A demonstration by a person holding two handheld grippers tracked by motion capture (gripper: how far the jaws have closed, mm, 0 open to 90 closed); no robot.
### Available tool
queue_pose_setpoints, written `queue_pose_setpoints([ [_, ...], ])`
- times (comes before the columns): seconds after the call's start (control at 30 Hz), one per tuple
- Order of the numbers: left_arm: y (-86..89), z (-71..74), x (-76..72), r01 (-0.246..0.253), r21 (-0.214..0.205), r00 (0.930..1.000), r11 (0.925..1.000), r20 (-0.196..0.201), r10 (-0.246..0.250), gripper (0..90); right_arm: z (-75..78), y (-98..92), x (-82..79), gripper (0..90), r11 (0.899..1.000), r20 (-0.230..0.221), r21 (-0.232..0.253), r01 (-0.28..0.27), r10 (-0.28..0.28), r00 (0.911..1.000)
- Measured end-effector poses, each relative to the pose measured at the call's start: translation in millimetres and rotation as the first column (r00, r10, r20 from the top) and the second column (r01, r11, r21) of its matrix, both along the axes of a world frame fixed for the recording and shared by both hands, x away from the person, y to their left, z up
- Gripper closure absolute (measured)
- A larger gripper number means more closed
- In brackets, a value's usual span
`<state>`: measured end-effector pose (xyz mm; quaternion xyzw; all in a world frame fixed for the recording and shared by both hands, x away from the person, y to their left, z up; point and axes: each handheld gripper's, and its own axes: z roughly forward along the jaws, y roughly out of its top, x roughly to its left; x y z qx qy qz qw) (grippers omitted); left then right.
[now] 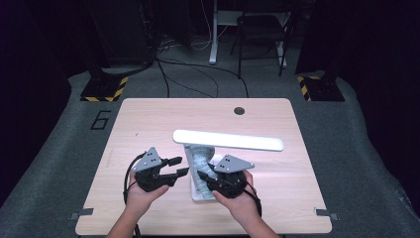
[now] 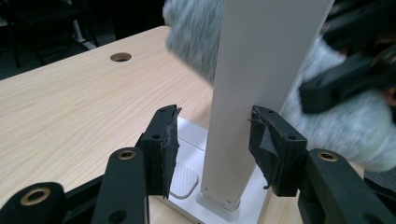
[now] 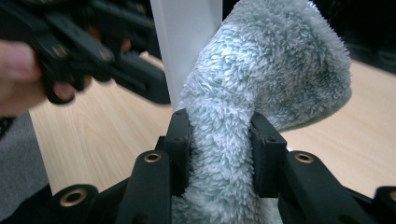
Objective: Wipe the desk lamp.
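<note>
Obs., single moment. Work in hand appears to be wiping a white plastic desk lamp [image 1: 228,140] w/ a fluffy grey-green microfibre cloth [image 3: 261,93].

Left gripper [image 1: 179,166]: jaws straddle the lamp's flat white upright post [image 2: 252,93] low down, just above the square white lamp base [image 2: 187,179]. Right-side pad touches or nearly touches the post edge; left-side pad stands off w/ a visible gap. So spread around the post, not clamped; reads as steadying it.

Right gripper [image 1: 204,177]: jaws pressed into the cloth from both sides, pile bulging above and below the pads. Firm pinch. Cloth rises from the jaws and folds over at the top, lying against the post on the person's right side, under the long white light bar [image 1: 228,140].

Progress (judgement): mid-task. Cloth is gathered and on the post, lamp is braced. Cannot tell how much of the post is already wiped; no dirt or streaks visible either way. Light bar top and base look untouched by cloth at this moment, prob. still to do.

Surface: light wood-grain table [image 1: 148,124], round cable hole [image 1: 239,110] at far edge, otherwise bare. Lamp sits near-centre, toward person's side.

Room: dark; grey carpet w/ a "6" marked on it, loose cables, two stands w/ yellow-black hazard-striped feet [image 1: 104,89], a chair and desk leg beyond.
</note>
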<state>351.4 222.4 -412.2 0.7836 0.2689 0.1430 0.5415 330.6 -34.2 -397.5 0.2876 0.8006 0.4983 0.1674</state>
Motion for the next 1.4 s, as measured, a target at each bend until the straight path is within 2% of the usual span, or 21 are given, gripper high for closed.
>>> queue_pose_setpoints([
  [0.1, -0.3, -0.4, -0.1, 0.002, -0.011, 1.0000, 0.9999, -0.008, -0.002, 52.0, -9.2, 0.7, 0.8, 65.2, 1.000, -0.029, -0.016, -0.001, 0.001, 0.9996],
  [0.13, -0.4, -0.4, -0.1, 0.001, -0.011, 1.0000, 0.9999, -0.008, -0.002, 52.0, -15.2, 1.7, 1.7, 65.2, 1.000, -0.034, -0.031, 0.004, -0.005, 0.9994],
  [0.17, -0.4, -0.4, -0.1, 0.003, -0.010, 1.0000, 0.9999, -0.008, -0.003, 52.0, -20.2, 2.6, 1.1, 65.3, 0.999, -0.060, -0.033, -0.001, -0.001, 0.9982],
  [0.2, -0.5, -0.2, -0.3, -0.002, -0.007, 1.0000, 1.0000, -0.007, 0.002, 52.0, -29.7, 3.0, 3.2, 65.3, 0.999, -0.073, -0.055, 0.002, -0.006, 0.9973],
  [0.3, -0.5, 0.0, -0.3, -0.003, -0.004, 1.0000, 1.0000, -0.006, 0.003, 52.0, -36.5, 3.0, 4.2, 65.4, 0.997, -0.080, -0.071, 0.002, -0.007, 0.9968],
  [0.33, -0.9, -0.2, -0.6, -0.004, -0.009, 0.9999, 0.9999, -0.010, 0.004, 52.0, -47.7, 4.8, 4.5, 65.4, 0.996, -0.084, -0.091, 0.022, -0.029, 0.9961],
  [0.43, -0.3, 0.3, 0.0, 0.000, 0.002, 1.0000, 1.0000, -0.001, 0.000, 52.0, -60.0, 6.0, 5.4, 65.4, 0.991, -0.099, -0.133, 0.010, -0.023, 0.9948],
  [0.53, -0.7, -0.3, -0.2, 0.001, -0.010, 1.0000, 1.0000, -0.007, -0.002, 52.0, -64.4, 6.0, 4.4, 65.4, 0.991, -0.119, -0.134, 0.015, -0.031, 0.9924],
  [0.63, -0.7, -0.3, -0.2, 0.001, -0.010, 1.0000, 0.9999, -0.008, -0.001, 52.0, -55.8, 5.5, 2.9, 65.5, 0.992, -0.105, -0.129, 0.010, -0.023, 0.9942],
  [0.73, -0.3, 0.2, 0.0, 0.000, 0.000, 1.0000, 1.0000, -0.001, 0.000, 52.0, -38.6, 4.5, -1.6, 65.5, 0.994, -0.082, -0.110, 0.002, -0.011, 0.9966],
  [0.8, -0.3, 0.1, -0.2, -0.001, 0.000, 1.0000, 1.0000, -0.001, 0.001, 52.0, -22.9, 4.0, -4.4, 65.5, 0.997, -0.035, -0.081, 0.001, -0.004, 0.9994],
  [0.83, -0.3, 0.1, -0.2, -0.001, 0.000, 1.0000, 1.0000, -0.001, 0.001, 52.1, -22.9, 4.0, -4.4, 65.5, 0.997, -0.035, -0.081, 0.001, -0.004, 0.9994],
  [0.87, -0.3, 0.3, -0.2, 0.000, 0.003, 1.0000, 1.0000, 0.000, 0.000, 52.1, -7.1, 2.0, -8.1, 65.6, 0.998, 0.006, -0.067, -0.005, 0.006, 1.0000],
  [0.9, -0.5, 0.5, -0.3, 0.002, 0.004, 1.0000, 1.0000, 0.000, -0.002, 52.1, -1.5, 2.6, -9.7, 65.5, 0.999, 0.019, -0.044, 0.001, 0.000, 0.9998],
  [0.97, -0.2, 1.0, -0.5, 0.009, 0.012, 1.0000, 0.9999, -0.004, -0.009, 52.2, 12.2, 2.3, -12.5, 65.5, 1.000, 0.066, -0.031, -0.005, 0.007, 0.9978],
  [1.07, -0.2, 1.1, -0.6, 0.008, 0.013, 1.0000, 0.9999, -0.003, -0.008, 52.1, 28.7, 2.8, -15.0, 65.5, 1.000, 0.112, -0.013, -0.008, 0.009, 0.9936],
  [1.3, -0.6, 1.0, -0.3, 0.007, 0.010, 1.0000, 0.9999, 0.003, -0.007, 52.1, 46.8, 0.7, -18.5, 65.4, 0.999, 0.162, 0.053, -0.011, 0.003, 0.9867],
  [1.4, 0.0, 2.0, -0.6, 0.034, 0.011, 0.9993, 0.9994, 0.016, -0.034, 52.3, 49.1, -0.3, -18.6, 65.4, 0.998, 0.171, 0.060, -0.012, 0.002, 0.9853],
])
